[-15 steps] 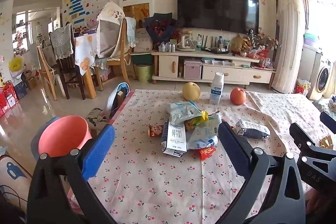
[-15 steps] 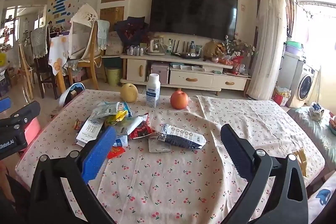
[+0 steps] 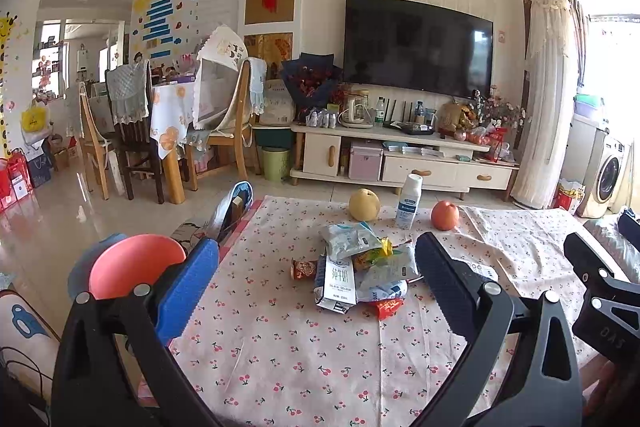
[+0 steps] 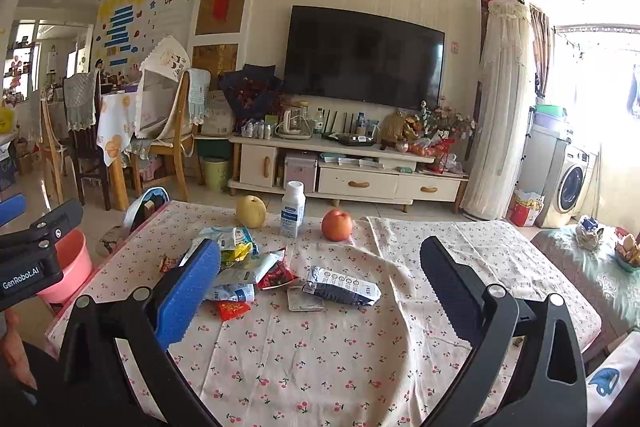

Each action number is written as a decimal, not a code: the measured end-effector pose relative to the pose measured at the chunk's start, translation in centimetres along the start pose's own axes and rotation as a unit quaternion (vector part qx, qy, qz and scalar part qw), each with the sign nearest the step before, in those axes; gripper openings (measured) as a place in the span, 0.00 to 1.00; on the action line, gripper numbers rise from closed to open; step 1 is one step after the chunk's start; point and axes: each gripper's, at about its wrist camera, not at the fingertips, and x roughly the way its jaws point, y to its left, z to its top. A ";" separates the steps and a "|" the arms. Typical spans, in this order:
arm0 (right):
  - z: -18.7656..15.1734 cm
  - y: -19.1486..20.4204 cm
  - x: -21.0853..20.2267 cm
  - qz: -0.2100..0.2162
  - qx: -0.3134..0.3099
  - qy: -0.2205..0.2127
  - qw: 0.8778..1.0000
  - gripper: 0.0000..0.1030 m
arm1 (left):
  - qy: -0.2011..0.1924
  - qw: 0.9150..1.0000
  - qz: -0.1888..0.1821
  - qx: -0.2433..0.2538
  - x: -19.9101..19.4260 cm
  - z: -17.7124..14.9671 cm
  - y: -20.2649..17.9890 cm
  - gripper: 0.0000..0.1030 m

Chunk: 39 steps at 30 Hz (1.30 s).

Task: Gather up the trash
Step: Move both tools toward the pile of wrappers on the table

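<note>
A heap of wrappers and a milk carton point(image 3: 335, 283) lies mid-table on the cherry-print cloth point(image 3: 280, 347); the heap also shows in the right wrist view point(image 4: 240, 267). A dark snack bag point(image 4: 342, 290) and a red wrapper point(image 4: 234, 309) lie near it. A pink bucket point(image 3: 132, 267) stands on the floor left of the table, also in the right wrist view point(image 4: 74, 267). My left gripper point(image 3: 316, 287) is open and empty, held above the table's near side. My right gripper point(image 4: 320, 291) is open and empty, to its right.
A yellow pear point(image 3: 364, 205), a white bottle point(image 3: 409, 201) and an orange fruit point(image 3: 445, 215) stand at the table's far edge. A slipper point(image 3: 234, 205) lies by the far left corner. A TV cabinet point(image 3: 400, 163) and dining chairs point(image 3: 224, 131) stand beyond.
Both grippers have shifted only slightly; the views are almost the same as before. Nothing was taken hold of or let go.
</note>
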 end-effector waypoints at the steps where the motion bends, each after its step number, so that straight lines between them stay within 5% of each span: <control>1: 0.1 0.0 -0.4 -0.001 -0.001 -0.003 1.000 0.96 | -0.001 1.000 -0.001 -0.001 -0.2 0.0 -0.1 0.96; 23: 0.0 -0.5 -2.3 0.017 0.036 -0.031 0.999 0.96 | -0.008 1.000 0.003 -0.005 -1.7 -0.1 -0.1 0.96; 33: -2.0 2.1 1.8 -0.001 -0.061 0.026 0.998 0.96 | 0.019 1.000 0.018 -0.017 1.1 -1.3 0.3 0.96; 39: -3.8 0.8 4.6 0.006 -0.041 0.056 0.998 0.96 | 0.041 0.999 0.024 -0.016 3.5 -2.7 0.1 0.96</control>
